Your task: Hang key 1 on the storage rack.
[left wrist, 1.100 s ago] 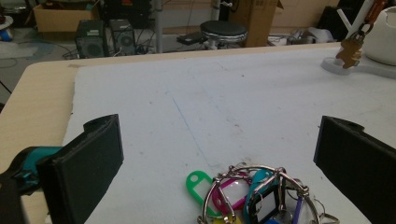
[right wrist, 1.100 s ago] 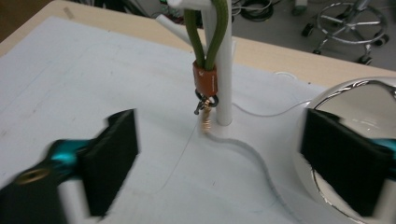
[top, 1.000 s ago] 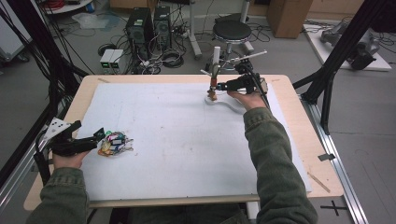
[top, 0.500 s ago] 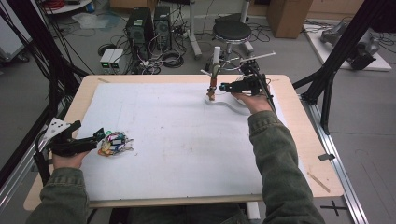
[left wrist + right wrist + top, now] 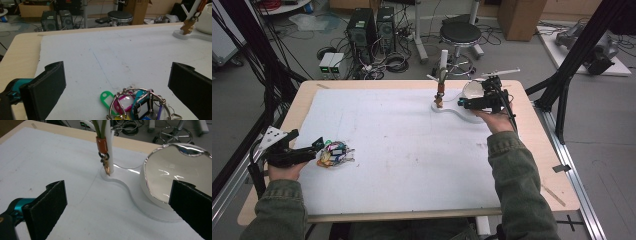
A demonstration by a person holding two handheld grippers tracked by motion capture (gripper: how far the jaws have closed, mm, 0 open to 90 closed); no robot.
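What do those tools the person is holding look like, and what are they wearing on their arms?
Each hand holds a black gripper: the left gripper carries a grey three-cornered plate, and the right gripper trails a black cable. Up close, the jaws are flat black pads, with a teal part by one. Both sleeves are olive green.

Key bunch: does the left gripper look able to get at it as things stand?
Probably yes: the left gripper is open, the key bunch lies just ahead between its fingers, with nothing between.

Grey floor behind the table [image 5: 542, 150] — computer towers [image 5: 372, 22], tangled cables [image 5: 394, 62], a black stool [image 5: 460, 34], a cardboard box [image 5: 522, 17] — black frame struts [image 5: 572, 70] at the sides.
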